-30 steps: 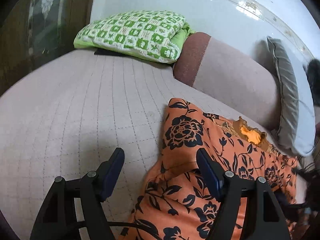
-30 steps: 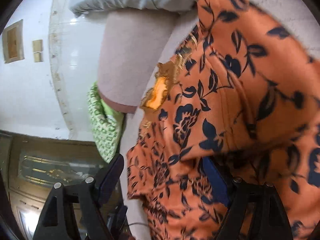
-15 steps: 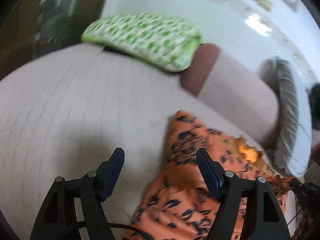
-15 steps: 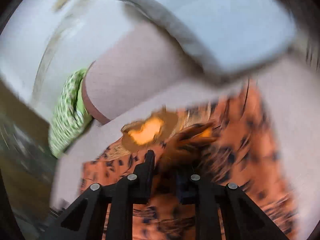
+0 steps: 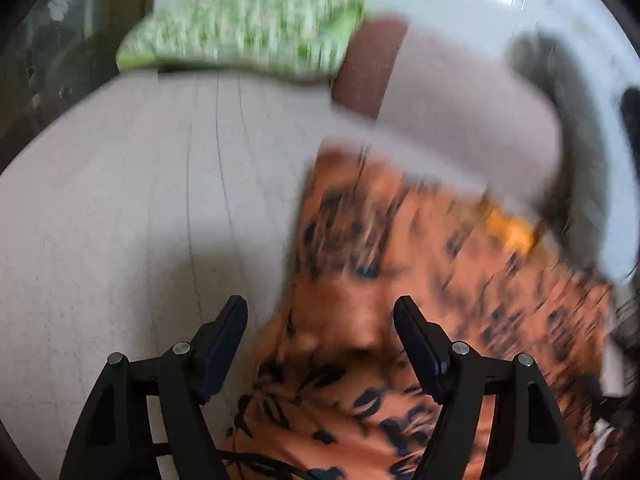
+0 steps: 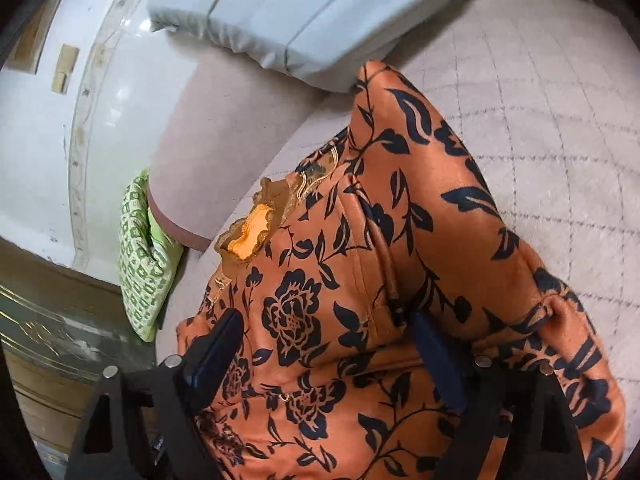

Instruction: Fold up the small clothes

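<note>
An orange garment with a black flower print point(image 5: 408, 272) lies rumpled on the pale quilted bed cover point(image 5: 120, 208); its frilled neckline shows near the bolster point(image 6: 248, 236). My left gripper point(image 5: 320, 320) is open, its fingers wide apart just over the garment's left edge; this view is motion-blurred. My right gripper point(image 6: 328, 332) is open over the garment point(image 6: 360, 288), with cloth lying between the jaws and the right finger partly hidden under a fold.
A green-and-white checked pillow point(image 5: 248, 28) lies at the far end of the bed. A pink bolster with a brown end point(image 5: 440, 112) and a grey cushion point(image 6: 304, 12) lie along the white wall. Dark wooden furniture point(image 6: 52, 332) stands beyond the bed.
My right gripper was shut on the garment half a second ago and is open wide again now. My left gripper stayed open and moved closer over the garment's edge.
</note>
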